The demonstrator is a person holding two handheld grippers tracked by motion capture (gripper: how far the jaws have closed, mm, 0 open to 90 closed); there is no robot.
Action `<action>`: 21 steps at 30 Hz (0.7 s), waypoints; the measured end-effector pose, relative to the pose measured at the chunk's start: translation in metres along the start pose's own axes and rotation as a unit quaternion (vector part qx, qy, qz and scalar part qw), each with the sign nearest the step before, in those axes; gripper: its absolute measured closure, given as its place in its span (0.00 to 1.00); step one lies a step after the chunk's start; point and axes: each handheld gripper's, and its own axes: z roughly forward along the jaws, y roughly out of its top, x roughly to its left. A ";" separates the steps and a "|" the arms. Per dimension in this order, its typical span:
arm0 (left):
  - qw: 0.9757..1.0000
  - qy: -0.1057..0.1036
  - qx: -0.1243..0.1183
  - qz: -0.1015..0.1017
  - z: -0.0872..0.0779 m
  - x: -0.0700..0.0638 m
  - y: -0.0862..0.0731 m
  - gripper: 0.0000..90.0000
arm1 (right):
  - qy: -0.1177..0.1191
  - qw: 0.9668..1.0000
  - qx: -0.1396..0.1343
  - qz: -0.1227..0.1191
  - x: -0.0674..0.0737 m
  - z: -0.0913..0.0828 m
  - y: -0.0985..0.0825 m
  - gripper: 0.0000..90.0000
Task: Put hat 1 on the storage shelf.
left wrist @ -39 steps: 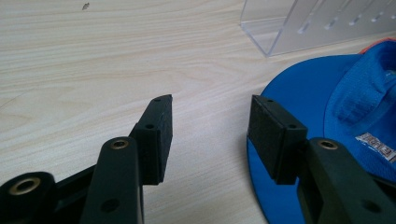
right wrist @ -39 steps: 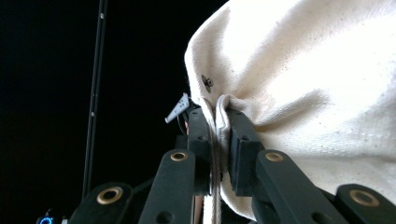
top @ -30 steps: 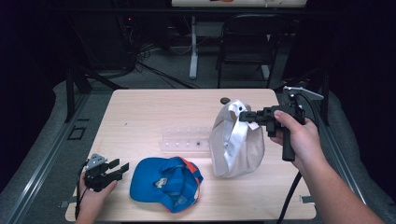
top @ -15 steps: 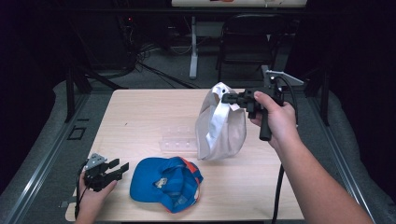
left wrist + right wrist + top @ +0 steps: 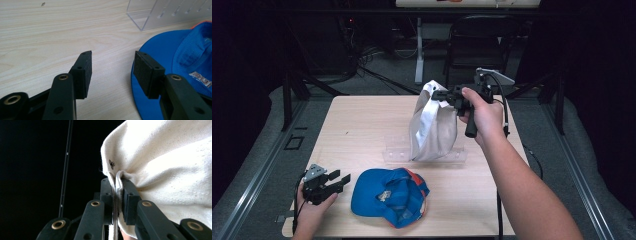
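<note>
A white cloth cap (image 5: 431, 125) hangs in the air over the clear plastic rack (image 5: 397, 152), held by its top edge. My right gripper (image 5: 438, 95) is shut on that edge; in the right gripper view the cream fabric (image 5: 170, 165) is pinched between the jaws at my right gripper (image 5: 118, 182). A blue cap (image 5: 389, 196) with an orange patch lies upside down near the table's front. My left gripper (image 5: 339, 181) rests open at the front left, just left of the blue cap's brim (image 5: 160, 52). Nothing sits between the jaws of my left gripper (image 5: 112, 63).
The clear rack (image 5: 162, 12) with slots lies across the middle of the wooden table (image 5: 357, 125). A black chair (image 5: 477, 40) and cables stand behind the table's far edge. Dark floor and metal rails run along both sides.
My right gripper has carried the white cap up and to the left, from the table's right side to above the clear rack. The left gripper has stayed put.
</note>
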 end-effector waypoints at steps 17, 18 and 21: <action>1.000 -0.006 0.004 0.003 0.001 -0.001 0.001 0.55 | -0.011 1.000 -0.009 0.010 0.001 0.032 0.012 0.91; 1.000 -0.006 0.004 0.003 0.001 -0.001 0.001 0.55 | -0.011 1.000 -0.009 0.011 0.001 0.033 0.012 0.91; 1.000 -0.007 0.004 0.002 0.001 -0.001 0.001 0.55 | -0.017 1.000 -0.009 0.011 -0.001 0.037 0.013 0.91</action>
